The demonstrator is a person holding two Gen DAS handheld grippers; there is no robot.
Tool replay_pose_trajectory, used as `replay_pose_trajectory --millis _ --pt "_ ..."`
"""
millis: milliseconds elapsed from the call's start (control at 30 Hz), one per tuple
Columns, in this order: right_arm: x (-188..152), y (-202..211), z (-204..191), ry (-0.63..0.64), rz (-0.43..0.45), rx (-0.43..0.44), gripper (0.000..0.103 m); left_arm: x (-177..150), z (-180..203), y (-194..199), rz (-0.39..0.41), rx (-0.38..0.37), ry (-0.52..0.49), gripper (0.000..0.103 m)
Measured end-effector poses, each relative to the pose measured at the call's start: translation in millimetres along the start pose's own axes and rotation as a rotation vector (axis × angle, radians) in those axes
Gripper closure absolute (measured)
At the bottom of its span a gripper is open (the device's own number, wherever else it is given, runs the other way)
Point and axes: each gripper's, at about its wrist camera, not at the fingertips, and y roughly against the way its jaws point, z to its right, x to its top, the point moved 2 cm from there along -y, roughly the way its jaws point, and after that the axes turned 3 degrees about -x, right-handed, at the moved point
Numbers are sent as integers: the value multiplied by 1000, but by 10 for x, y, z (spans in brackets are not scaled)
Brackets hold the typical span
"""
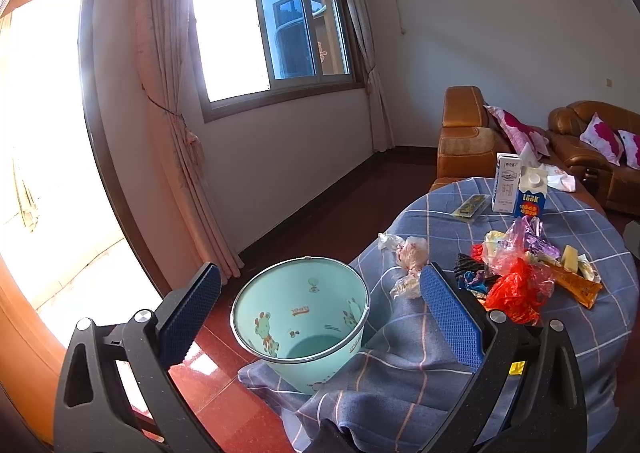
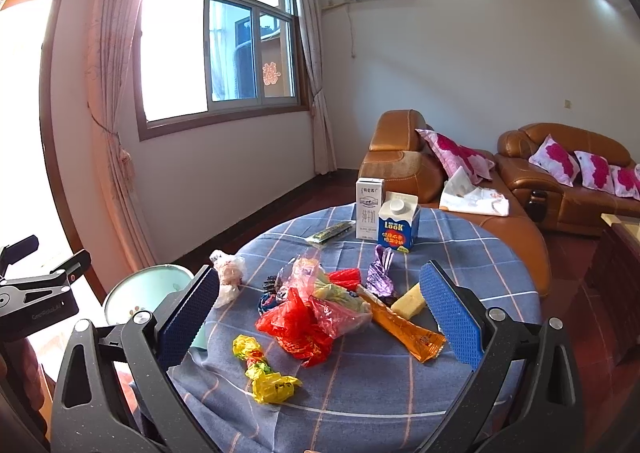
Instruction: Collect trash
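A mint-green trash bin (image 1: 300,321) with cartoon prints stands on the floor against the table's left side; it is empty. My left gripper (image 1: 320,313) is open above it. A round table with a blue checked cloth (image 2: 360,393) holds a pile of trash: a red plastic bag (image 2: 296,325), a yellow wrapper (image 2: 266,373), an orange wrapper (image 2: 404,329), a purple wrapper (image 2: 380,277), a pale yellow block (image 2: 408,303) and a whitish crumpled bag (image 2: 228,273). My right gripper (image 2: 320,317) is open and empty, over the pile. The bin's rim (image 2: 148,285) shows at the left there.
A white milk carton (image 2: 369,209) and a blue LOOK carton (image 2: 398,225) stand at the table's far side, with a flat green packet (image 2: 330,233) beside them. Orange leather sofas (image 2: 560,173) with pink cushions stand behind. The left gripper's body (image 2: 36,293) shows at the left.
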Motion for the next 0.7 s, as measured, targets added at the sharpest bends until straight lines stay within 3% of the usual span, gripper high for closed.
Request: replay_pose_trajectory --millis 700 --pt "-38 -49 33 -9 -3 -4 5 -33 4 -35 -10 16 1 6"
